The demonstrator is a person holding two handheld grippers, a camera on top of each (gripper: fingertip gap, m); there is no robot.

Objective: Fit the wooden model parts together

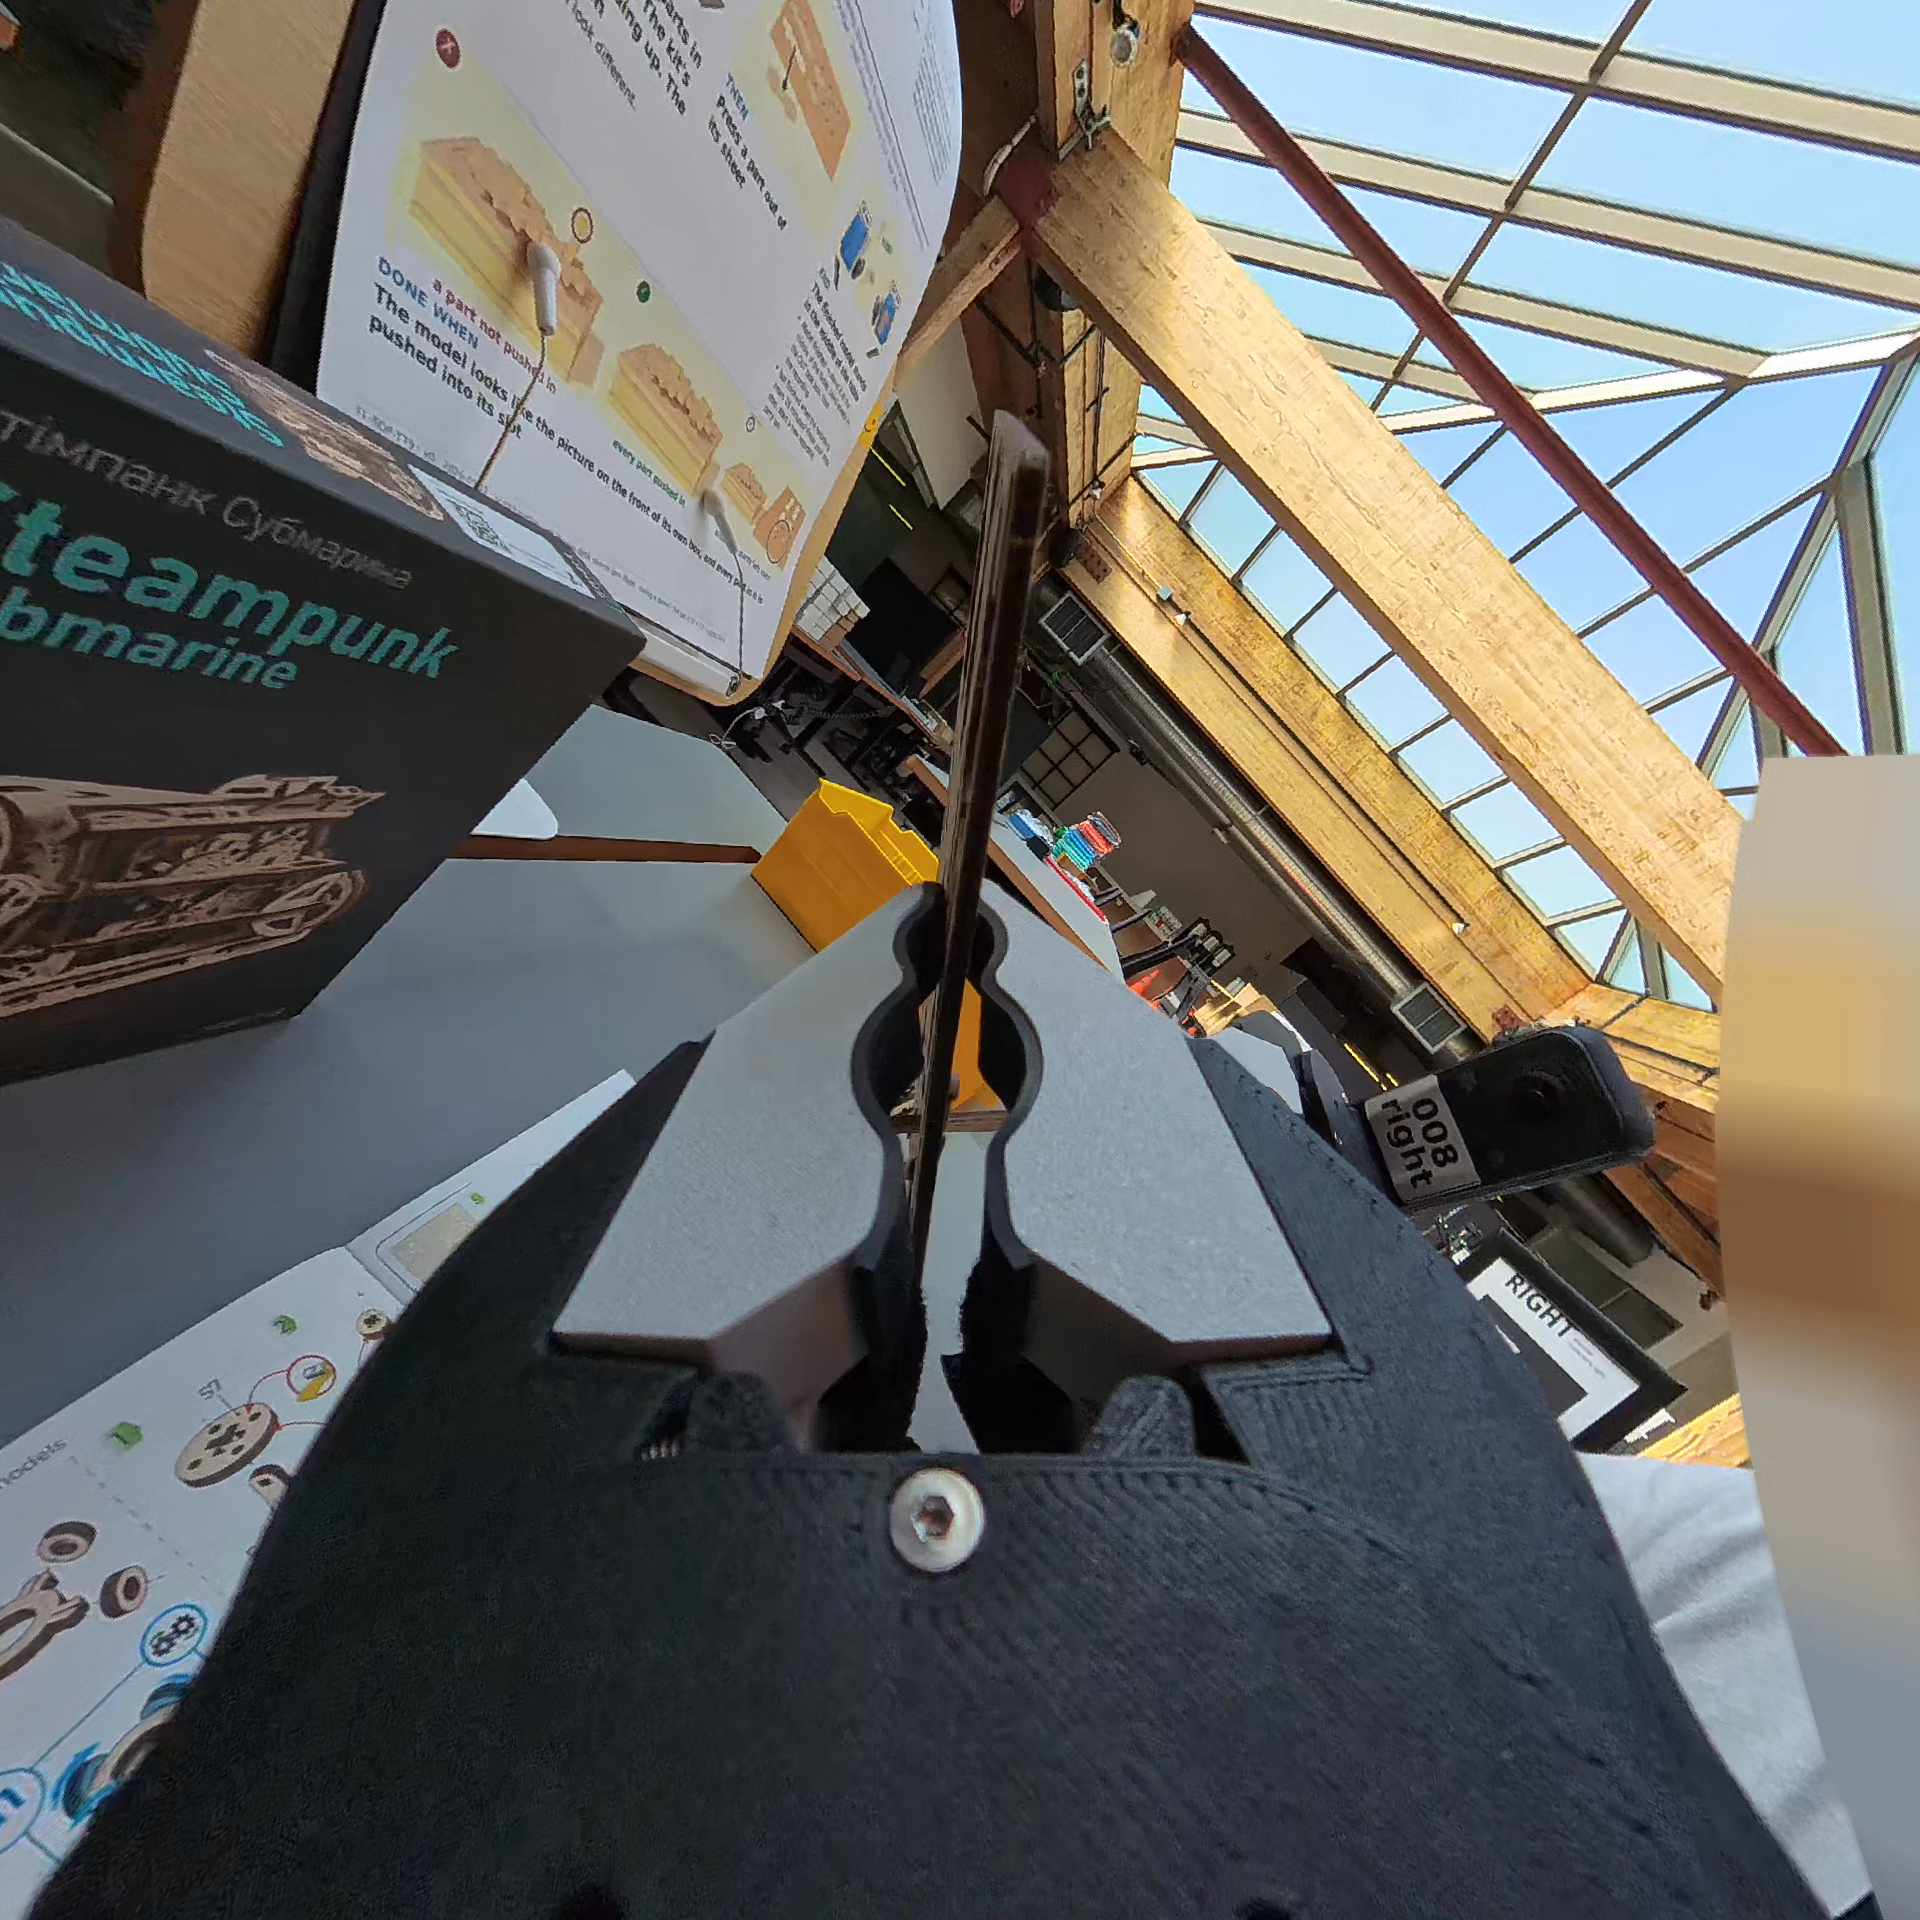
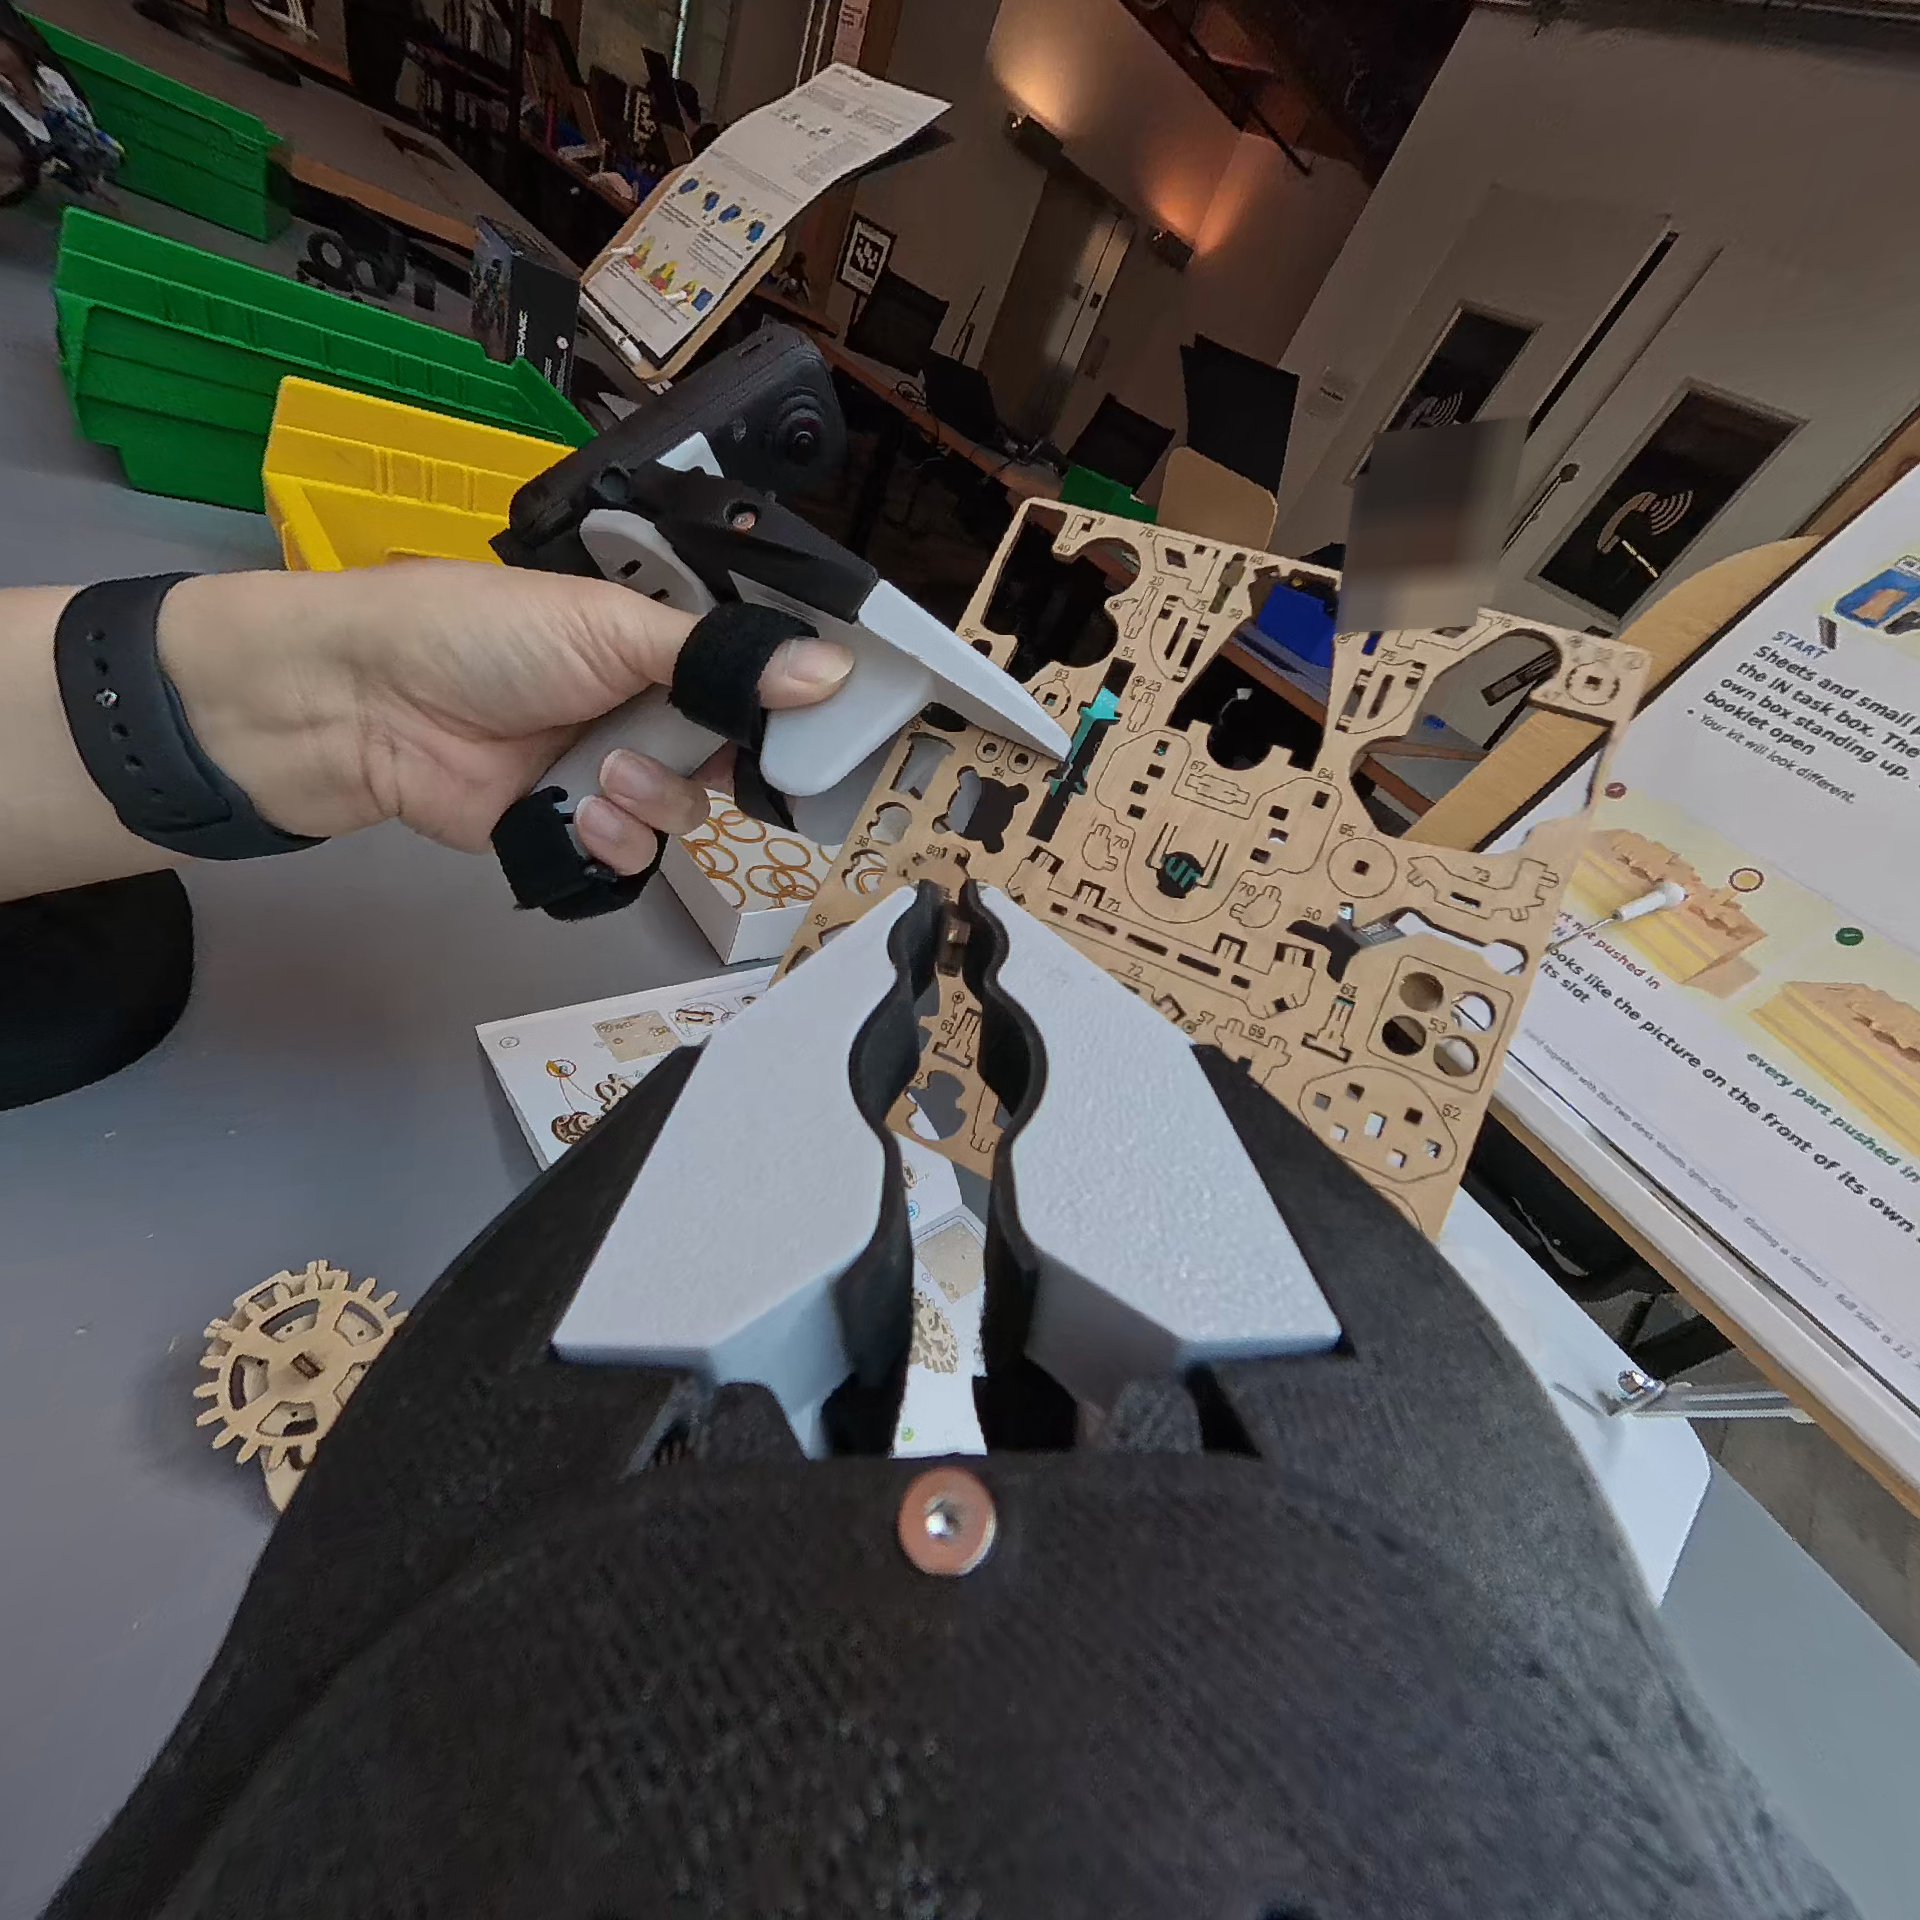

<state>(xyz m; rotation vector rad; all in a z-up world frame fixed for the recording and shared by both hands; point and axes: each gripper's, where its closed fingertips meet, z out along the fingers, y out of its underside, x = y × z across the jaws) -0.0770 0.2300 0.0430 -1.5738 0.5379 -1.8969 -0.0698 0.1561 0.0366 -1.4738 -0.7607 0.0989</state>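
Note:
A laser-cut wooden parts sheet (image 2: 1299, 831) stands upright above the table, with many parts punched out. My left gripper (image 2: 1060, 743), held by a hand (image 2: 416, 686), is shut on the sheet's left part. In the left wrist view the sheet (image 1: 997, 623) shows edge-on between the left gripper's (image 1: 951, 914) closed fingers. My right gripper (image 2: 943, 899) is shut on a small wooden part (image 2: 951, 940) at the sheet's lower left edge. I cannot tell whether that part is free of the sheet. A wooden gear (image 2: 291, 1361) lies on the grey table at the left.
An open instruction booklet (image 2: 644, 1039) and a white box of rubber bands (image 2: 758, 873) lie under the sheet. Yellow (image 2: 395, 468) and green bins (image 2: 208, 343) stand at the back left. The dark kit box (image 1: 208, 675) and an instruction board (image 2: 1766, 935) stand nearby. The tips of one gripper are about 8 centimeters away from the tips of the other.

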